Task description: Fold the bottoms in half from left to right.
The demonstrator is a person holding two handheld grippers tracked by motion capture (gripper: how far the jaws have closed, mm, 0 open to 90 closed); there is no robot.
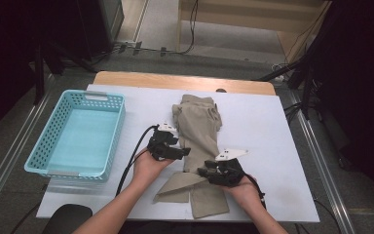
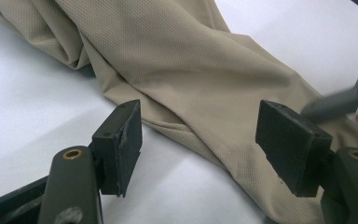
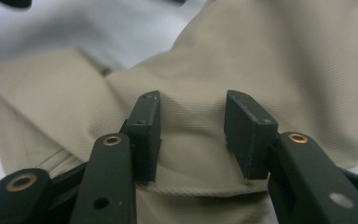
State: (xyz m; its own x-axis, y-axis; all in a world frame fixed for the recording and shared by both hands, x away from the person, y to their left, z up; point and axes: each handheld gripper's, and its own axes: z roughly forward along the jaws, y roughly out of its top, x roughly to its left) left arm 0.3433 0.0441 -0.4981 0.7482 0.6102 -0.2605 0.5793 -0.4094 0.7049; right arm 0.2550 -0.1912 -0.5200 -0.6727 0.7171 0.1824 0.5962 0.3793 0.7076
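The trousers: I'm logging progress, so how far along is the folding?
Partly done: the trousers lie lengthwise on the table, legs together, with one flap turned out at the near end. In hand: the right gripper stands open over a raised ridge of cloth, and the left gripper is open at the cloth's edge, gripping nothing. Left: the remaining folds, and perhaps a move into the basket, which holds nothing.

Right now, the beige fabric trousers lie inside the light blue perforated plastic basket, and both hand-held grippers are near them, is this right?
Not quite. The beige fabric trousers lie on the white table surface, to the right of the light blue perforated plastic basket, not inside it; the high view shows this. The rest holds: the left hand-held gripper and the right hand-held gripper are both at the trousers.
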